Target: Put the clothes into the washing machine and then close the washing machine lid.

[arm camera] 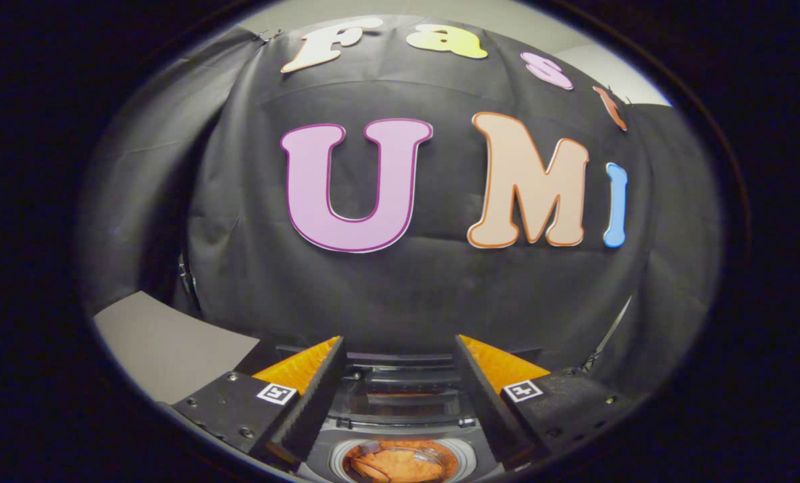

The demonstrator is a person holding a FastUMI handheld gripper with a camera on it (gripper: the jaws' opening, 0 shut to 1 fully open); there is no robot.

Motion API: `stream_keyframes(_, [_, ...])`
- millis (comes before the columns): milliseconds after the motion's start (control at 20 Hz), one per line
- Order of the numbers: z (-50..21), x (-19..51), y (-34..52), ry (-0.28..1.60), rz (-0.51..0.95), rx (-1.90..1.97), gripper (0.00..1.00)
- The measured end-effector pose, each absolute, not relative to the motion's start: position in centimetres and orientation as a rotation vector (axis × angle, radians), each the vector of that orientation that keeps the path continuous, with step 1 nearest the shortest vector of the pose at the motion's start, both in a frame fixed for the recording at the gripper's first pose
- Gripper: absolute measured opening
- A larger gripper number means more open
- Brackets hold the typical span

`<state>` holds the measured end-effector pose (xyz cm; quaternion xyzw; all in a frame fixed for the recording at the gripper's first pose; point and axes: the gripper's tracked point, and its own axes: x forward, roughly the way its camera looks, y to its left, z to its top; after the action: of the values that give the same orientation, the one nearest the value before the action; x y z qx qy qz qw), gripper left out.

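My gripper [400,349] is open, with a wide gap and nothing between its fingers [319,382]. Below and between the fingers sits the washing machine [400,402], seen from above. Its round drum opening [400,463] shows orange clothes [400,466] lying inside. The lid [400,376] appears raised at the back of the opening, just ahead of the fingers, its glass reflecting some orange.
The booth's black cloth wall [400,288] hangs close behind the machine. A grey surface [165,349] lies to the left of the left finger. A thin rod or clip [608,342] leans against the cloth beyond the right finger.
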<state>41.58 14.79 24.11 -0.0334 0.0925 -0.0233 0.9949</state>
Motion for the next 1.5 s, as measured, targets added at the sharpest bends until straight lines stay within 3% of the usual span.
stream_keyframes(700, [18.0, 48.9, 15.2, 0.313, -0.059, -0.084, 0.98])
stream_keyframes(1500, [17.7, 43.1, 15.4, 0.286, -0.016, -0.048, 0.98])
